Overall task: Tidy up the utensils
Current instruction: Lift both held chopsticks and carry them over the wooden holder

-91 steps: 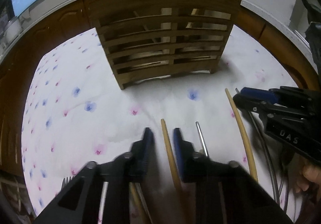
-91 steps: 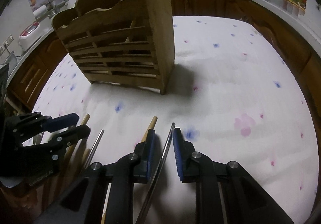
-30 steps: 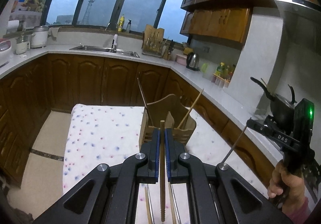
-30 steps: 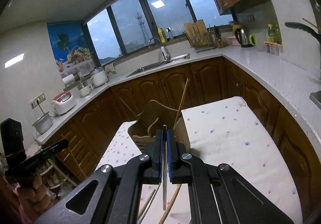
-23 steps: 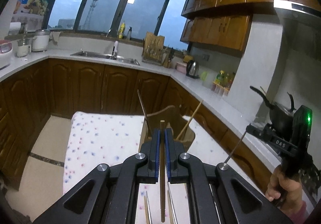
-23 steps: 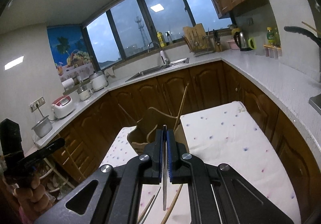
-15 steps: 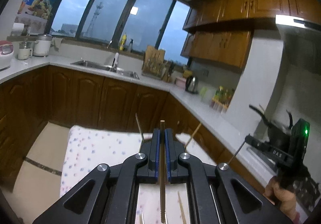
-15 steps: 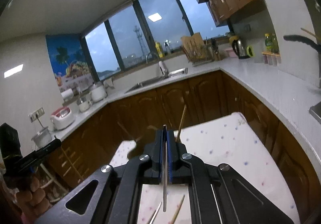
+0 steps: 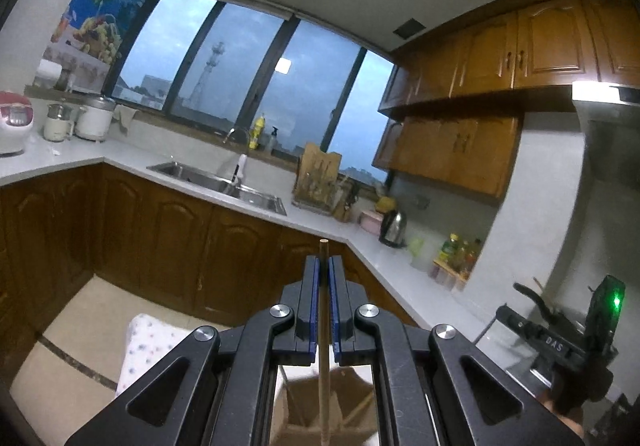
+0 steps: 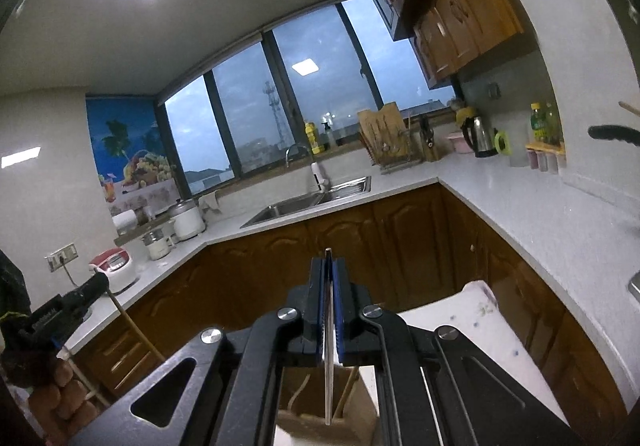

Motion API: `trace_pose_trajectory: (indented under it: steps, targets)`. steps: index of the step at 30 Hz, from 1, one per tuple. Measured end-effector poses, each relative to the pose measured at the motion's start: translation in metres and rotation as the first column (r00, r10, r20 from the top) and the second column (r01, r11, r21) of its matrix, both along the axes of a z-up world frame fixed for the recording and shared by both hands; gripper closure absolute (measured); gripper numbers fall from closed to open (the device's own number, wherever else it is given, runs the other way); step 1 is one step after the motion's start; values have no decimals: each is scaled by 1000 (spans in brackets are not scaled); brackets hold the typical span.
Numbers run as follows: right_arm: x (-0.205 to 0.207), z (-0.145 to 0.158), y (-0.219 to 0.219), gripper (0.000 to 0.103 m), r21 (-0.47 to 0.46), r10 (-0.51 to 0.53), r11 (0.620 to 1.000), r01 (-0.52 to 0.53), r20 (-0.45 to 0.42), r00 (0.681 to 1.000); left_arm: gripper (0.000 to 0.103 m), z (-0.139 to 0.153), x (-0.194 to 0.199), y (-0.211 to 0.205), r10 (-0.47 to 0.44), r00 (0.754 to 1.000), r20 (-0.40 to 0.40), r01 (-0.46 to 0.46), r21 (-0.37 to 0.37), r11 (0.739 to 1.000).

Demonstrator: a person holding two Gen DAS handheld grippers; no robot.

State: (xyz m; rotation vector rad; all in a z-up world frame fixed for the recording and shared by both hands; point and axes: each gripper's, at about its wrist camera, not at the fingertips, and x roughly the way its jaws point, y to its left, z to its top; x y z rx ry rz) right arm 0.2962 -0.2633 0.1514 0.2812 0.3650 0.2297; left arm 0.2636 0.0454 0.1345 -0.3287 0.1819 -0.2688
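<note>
Over on the left, the left gripper (image 9: pixel 324 302) has come right up off the cloth since three seconds ago, when its fingers stood apart around a wooden chopstick lying flat. Now those fingers are pinched tight on that wooden chopstick (image 9: pixel 323 386), which hangs straight down, its lower end dangling over the wooden utensil holder (image 9: pixel 320 418) seen just below between the gripper's arms. In the last second the view has tipped higher too; the holder has slid from mid-frame to the very bottom edge.

Across to the right, same story: the right gripper (image 10: pixel 329 302), which was straddling a metal chopstick on the table, is now clamped narrow on that metal chopstick (image 10: pixel 328 378), vertical, tip hovering above the holder's open top (image 10: pixel 316 410). Whether either tip has entered a compartment can't be told from here.

So both picks look done and both sticks appear lined up for the drop. What's left, by the look of it, is lowering each into a slot and letting go; more utensils likely remain below, out of view.
</note>
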Motion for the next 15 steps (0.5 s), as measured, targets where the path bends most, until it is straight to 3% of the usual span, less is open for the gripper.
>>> trace_pose_trajectory:
  steps: [7,15]
  targets:
    - [23,-12,12,99,-30,-9,999,10,16,1000,100,-34,32,-26,42,999,20,-42,15,999]
    - [34,-50,14,99,-29,-27,999,26,-29,999,100,-91,71,-44,66,997,-51,-65,17,998]
